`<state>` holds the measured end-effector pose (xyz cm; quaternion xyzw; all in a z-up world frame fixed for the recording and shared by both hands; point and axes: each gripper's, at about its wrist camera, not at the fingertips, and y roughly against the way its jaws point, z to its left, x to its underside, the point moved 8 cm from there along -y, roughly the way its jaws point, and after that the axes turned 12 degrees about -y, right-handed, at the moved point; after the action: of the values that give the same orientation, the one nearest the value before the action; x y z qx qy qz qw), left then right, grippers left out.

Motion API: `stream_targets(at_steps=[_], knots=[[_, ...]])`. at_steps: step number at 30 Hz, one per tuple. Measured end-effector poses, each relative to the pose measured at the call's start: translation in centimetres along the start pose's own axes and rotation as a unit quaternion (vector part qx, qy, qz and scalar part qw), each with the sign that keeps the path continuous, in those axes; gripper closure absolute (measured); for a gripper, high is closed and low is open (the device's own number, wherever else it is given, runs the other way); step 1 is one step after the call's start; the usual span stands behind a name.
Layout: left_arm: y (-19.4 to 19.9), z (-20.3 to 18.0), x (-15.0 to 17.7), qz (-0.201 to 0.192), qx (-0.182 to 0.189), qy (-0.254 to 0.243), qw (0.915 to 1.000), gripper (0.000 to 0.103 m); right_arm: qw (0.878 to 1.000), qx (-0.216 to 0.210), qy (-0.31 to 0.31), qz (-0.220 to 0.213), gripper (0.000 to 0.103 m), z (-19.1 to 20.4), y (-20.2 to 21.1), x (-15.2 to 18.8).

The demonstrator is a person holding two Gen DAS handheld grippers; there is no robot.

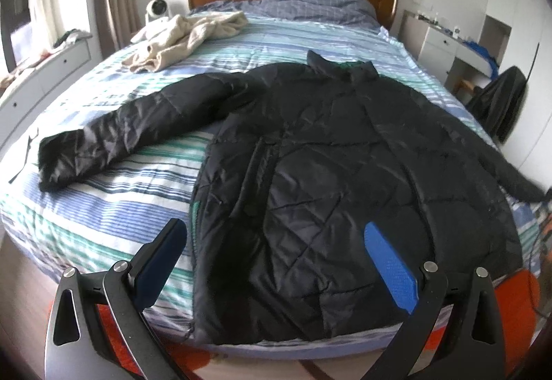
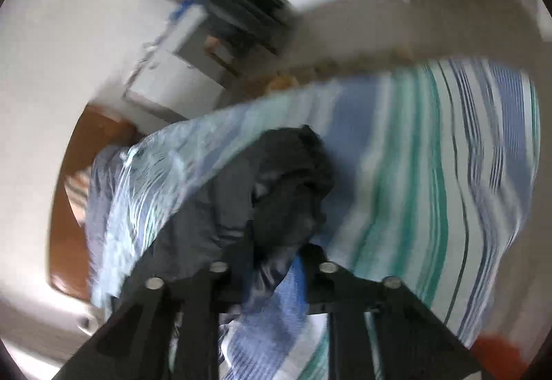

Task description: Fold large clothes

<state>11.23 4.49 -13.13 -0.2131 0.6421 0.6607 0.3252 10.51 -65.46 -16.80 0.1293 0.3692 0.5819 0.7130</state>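
Limits of view, both wrist cameras.
My right-hand view is motion-blurred; dark jacket fabric (image 2: pixel 289 186) hides the right gripper (image 2: pixel 276 262) fingertips. In my left view, the jacket's far sleeve (image 1: pixel 510 173) runs past the frame edge.

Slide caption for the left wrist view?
Open left gripper hovers over black quilted jacket spread on striped bed.

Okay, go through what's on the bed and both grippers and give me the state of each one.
Black jacket: spread flat, zipped shut, one sleeve stretched out sideways.
Cream garment: crumpled, unfolded, near the headboard.
Left gripper: open, over the jacket's hem, gripping nothing.
Right gripper: shut on the jacket's other sleeve; picture blurred.
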Motion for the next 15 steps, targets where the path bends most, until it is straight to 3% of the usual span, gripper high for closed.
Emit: stream_targets(at_steps=[2,4,6,8,10,13,15], knots=[[-0.1,-0.1,0.3,0.005,-0.007,-0.01,0.9999,0.0,0.995,-0.039,0.086,-0.021,0.09,5.1,2.6,0.8],[-0.4,-0.3,0.3,0.01,-0.004,-0.013,0.9999,0.0,0.975,-0.096,0.198,-0.038,0.09,11.9,6.2,3.3],[-0.6,-0.6,0.1,0.011,0.003,-0.012,0.9999,0.0,0.943,-0.145,0.297,-0.049,0.09,17.4,9.5,6.9],[-0.5,-1.0,-0.1,0.005,0.009,-0.008,0.9999,0.0,0.899,-0.192,0.391,-0.049,0.09,22.7,12.6,12.2],[-0.2,-1.3,-0.5,-0.003,0.014,-0.001,0.9999,0.0,0.864,-0.219,0.452,-0.047,0.09,26.0,14.4,17.1],[0.2,-1.4,-0.7,-0.008,0.022,0.003,0.9997,0.0,0.819,-0.258,0.512,-0.01,0.09,29.4,15.3,25.2],[0.2,-1.2,-0.6,-0.008,0.02,0.0,0.9998,0.0,0.797,-0.271,0.54,0.009,0.09,30.1,15.0,29.7]])
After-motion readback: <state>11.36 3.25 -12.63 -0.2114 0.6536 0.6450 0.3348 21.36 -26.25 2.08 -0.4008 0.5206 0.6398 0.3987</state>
